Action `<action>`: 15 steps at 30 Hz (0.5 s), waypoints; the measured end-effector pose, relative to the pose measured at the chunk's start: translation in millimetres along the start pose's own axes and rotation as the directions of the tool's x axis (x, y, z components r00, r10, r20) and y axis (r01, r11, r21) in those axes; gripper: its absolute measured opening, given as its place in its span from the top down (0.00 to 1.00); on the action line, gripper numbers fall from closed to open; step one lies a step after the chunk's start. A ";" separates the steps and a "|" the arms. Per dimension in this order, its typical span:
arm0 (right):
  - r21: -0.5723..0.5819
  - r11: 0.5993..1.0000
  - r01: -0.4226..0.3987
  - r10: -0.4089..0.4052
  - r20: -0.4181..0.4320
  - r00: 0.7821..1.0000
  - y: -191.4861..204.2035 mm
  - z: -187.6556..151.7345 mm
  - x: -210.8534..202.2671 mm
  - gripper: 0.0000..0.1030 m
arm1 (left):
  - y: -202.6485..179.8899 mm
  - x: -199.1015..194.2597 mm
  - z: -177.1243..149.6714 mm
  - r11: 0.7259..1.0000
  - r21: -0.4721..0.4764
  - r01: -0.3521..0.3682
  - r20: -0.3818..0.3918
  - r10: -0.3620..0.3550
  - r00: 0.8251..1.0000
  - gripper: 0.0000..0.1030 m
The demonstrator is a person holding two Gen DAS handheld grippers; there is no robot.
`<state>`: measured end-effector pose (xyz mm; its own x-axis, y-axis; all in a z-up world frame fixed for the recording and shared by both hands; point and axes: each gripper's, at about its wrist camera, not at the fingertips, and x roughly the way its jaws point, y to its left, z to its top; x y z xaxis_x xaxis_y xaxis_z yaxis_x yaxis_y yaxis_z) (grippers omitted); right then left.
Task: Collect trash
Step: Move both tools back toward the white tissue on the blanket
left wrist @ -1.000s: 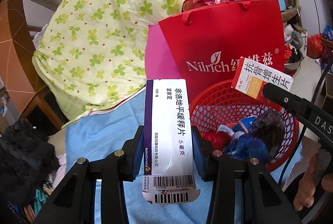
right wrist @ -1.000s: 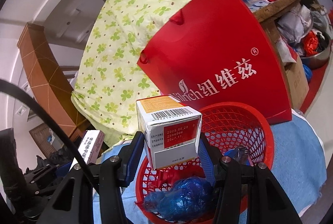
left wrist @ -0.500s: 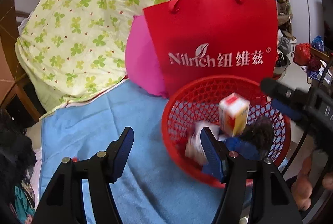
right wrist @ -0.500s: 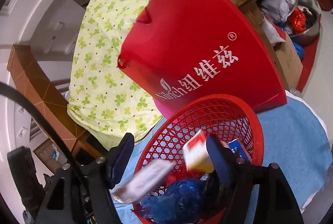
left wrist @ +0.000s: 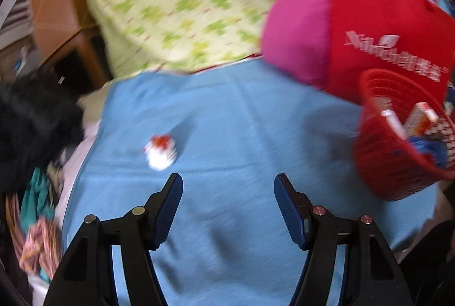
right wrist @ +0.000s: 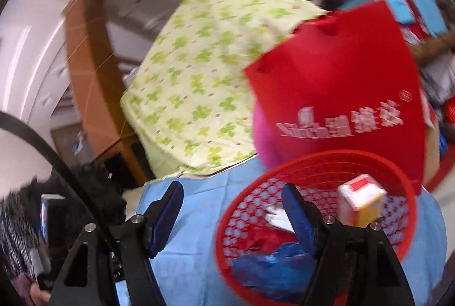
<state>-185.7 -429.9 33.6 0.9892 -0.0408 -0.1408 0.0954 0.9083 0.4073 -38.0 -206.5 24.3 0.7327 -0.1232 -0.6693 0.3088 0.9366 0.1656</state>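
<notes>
In the left wrist view, blurred by motion, the red mesh basket (left wrist: pixel 398 158) sits at the right edge of the blue cloth (left wrist: pixel 241 135), tipped toward the camera by the lens. Inside it lie a white and orange carton (left wrist: pixel 421 118), a thin white box (left wrist: pixel 394 122) leaning on the near wall, and a crumpled blue bag (left wrist: pixel 429 148). The left gripper (left wrist: pixel 228 206) hangs over bare cloth with its 2 blue-padded jaws spread and nothing between them. Ahead of it and slightly left, a small red and white piece of trash (left wrist: pixel 160 151) lies alone on the cloth, well apart from the basket. Behind the basket stands a red paper bag (left wrist: pixel 384 36) with white lettering, a pink bag (left wrist: pixel 295 30) beside it, and a green clover-print quilt (left wrist: pixel 184 2) piled further back. A heap of dark clothing (left wrist: pixel 34 124) borders the cloth on the left. In the right wrist view, the basket (right wrist: pixel 318 161) is close below the right gripper (right wrist: pixel 232 209), whose jaws are likewise spread and empty; the right jaw overlaps the basket's interior. The carton (right wrist: pixel 361 201) stands tilted against the far side, a white box (right wrist: pixel 277 218) lies partly hidden behind that jaw, and the blue bag (right wrist: pixel 270 269) and something red and crumpled (right wrist: pixel 264 242) fill the near part. The red paper bag (right wrist: pixel 341 73) rises right behind the rim, with the quilt (right wrist: pixel 199 73) to its left and a wooden post (right wrist: pixel 88 73) beyond. A black cable (right wrist: pixel 57 164) crosses the lower left.
</notes>
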 end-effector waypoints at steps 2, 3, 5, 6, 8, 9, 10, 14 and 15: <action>-0.055 0.998 -0.026 0.026 -0.013 1.000 15.7 -6.2 5.0 0.27 | 17.7 9.9 -9.3 0.999 -0.041 -0.026 -0.032 0.025 0.999 0.34; -0.090 0.995 -0.042 0.040 -0.024 0.999 25.9 -10.3 8.4 0.27 | 26.1 14.9 -14.4 0.997 -0.061 -0.042 -0.048 0.039 0.998 0.34; -0.149 0.986 -0.069 0.063 -0.045 0.997 42.4 -18.0 14.6 0.27 | 40.2 23.2 -23.1 0.993 -0.094 -0.068 -0.073 0.062 0.995 0.34; -0.178 0.980 -0.088 0.078 -0.063 0.995 51.8 -23.3 18.8 0.27 | 46.6 27.7 -27.9 0.991 -0.109 -0.082 -0.086 0.073 0.994 0.34; -0.217 0.968 -0.125 0.102 -0.114 0.988 67.4 -34.6 29.4 0.27 | 57.7 37.4 -36.6 0.985 -0.137 -0.106 -0.112 0.091 0.990 0.34; -0.235 0.962 -0.136 0.104 -0.142 0.984 73.9 -40.3 35.1 0.27 | 62.7 42.6 -41.4 0.982 -0.149 -0.118 -0.125 0.099 0.987 0.34; -0.252 0.957 -0.144 0.102 -0.171 0.980 79.3 -46.5 41.2 0.27 | 66.0 47.4 -44.4 0.979 -0.158 -0.127 -0.136 0.106 0.985 0.34; -0.291 0.941 -0.173 0.086 -0.290 0.953 95.5 -70.4 64.9 0.27 | 84.2 67.7 -66.5 0.967 -0.192 -0.166 -0.188 0.130 0.973 0.34; -0.298 0.939 -0.172 0.072 -0.318 0.945 98.1 -77.1 69.9 0.27 | 87.9 72.0 -71.6 0.964 -0.201 -0.171 -0.201 0.130 0.971 0.34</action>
<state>-115.8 -311.5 -5.8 0.9068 0.1594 -0.3902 -0.1136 0.9839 0.1380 -1.6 -109.6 -61.2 0.6298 0.0683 -0.7737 0.0504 0.9904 0.1285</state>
